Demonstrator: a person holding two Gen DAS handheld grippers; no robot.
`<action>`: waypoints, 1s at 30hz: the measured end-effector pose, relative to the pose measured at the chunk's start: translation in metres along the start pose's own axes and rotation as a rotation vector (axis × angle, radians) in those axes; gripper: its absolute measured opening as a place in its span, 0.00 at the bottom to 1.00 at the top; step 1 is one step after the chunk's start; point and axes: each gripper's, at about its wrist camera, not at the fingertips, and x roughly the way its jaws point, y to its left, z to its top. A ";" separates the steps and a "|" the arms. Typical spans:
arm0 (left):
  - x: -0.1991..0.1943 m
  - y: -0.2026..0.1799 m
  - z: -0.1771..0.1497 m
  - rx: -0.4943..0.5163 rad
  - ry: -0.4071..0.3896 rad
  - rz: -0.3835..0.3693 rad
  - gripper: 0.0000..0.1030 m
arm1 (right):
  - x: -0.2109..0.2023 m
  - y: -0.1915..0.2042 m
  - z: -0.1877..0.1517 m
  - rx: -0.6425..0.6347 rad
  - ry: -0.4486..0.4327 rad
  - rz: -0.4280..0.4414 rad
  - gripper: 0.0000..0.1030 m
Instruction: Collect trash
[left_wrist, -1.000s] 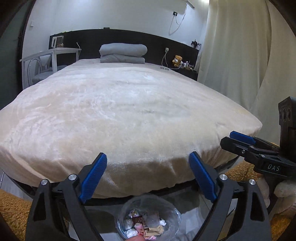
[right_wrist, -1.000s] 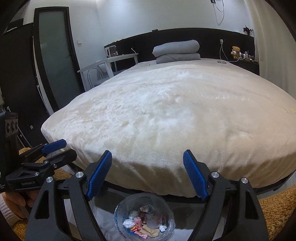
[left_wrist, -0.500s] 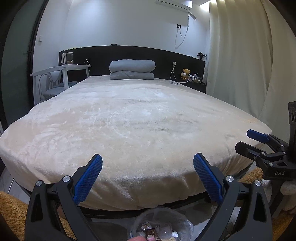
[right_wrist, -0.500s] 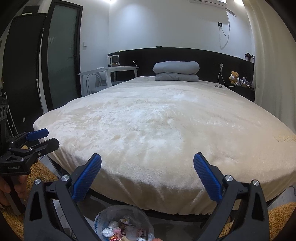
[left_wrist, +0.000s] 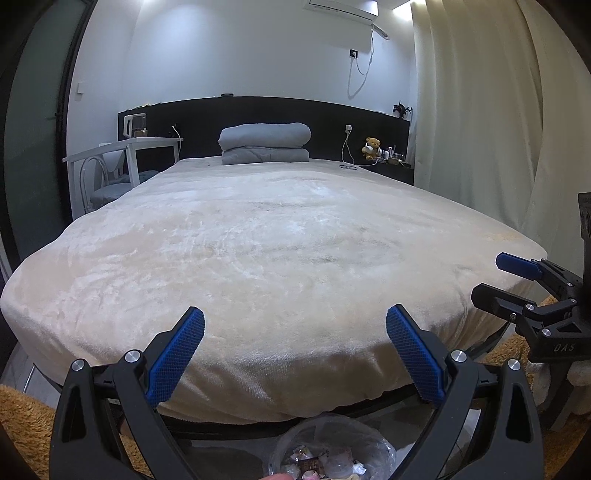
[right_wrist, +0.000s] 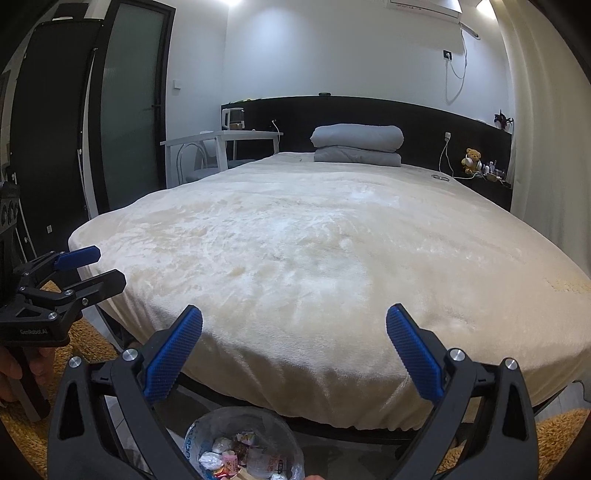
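A small bin lined with a clear bag (right_wrist: 243, 448) stands on the floor at the foot of the bed, holding several crumpled wrappers (right_wrist: 236, 456). The same bin (left_wrist: 334, 448) shows at the bottom of the left wrist view. My right gripper (right_wrist: 294, 352) hovers above and just behind it, jaws wide open with nothing between them. My left gripper (left_wrist: 295, 354) is also open and empty over the bin. Each gripper shows side-on in the other's view: the right gripper (left_wrist: 513, 284) at the right edge, the left gripper (right_wrist: 86, 271) at the left edge.
A wide bed with a cream plush blanket (right_wrist: 314, 243) fills the space ahead, a folded grey duvet (right_wrist: 356, 144) at its head. A white desk and chair (right_wrist: 218, 147) stand left, curtains (left_wrist: 480, 129) right. Orange shaggy rugs (left_wrist: 22, 424) lie on the floor on both sides.
Both wrist views have tilted upward, so the bin has slid toward the bottom edge and more wall shows. My right gripper's jaws have spread wider. The left jaws have kept about the same spread.
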 end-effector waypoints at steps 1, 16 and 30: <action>0.000 0.000 0.000 0.000 0.002 0.002 0.94 | 0.000 0.000 0.000 -0.002 -0.001 -0.001 0.95; 0.002 0.000 0.000 0.000 0.009 -0.001 0.94 | 0.000 0.000 -0.001 -0.007 0.003 -0.002 0.95; 0.003 0.001 -0.002 0.002 0.013 -0.002 0.94 | 0.001 0.000 0.000 -0.009 0.004 -0.002 0.95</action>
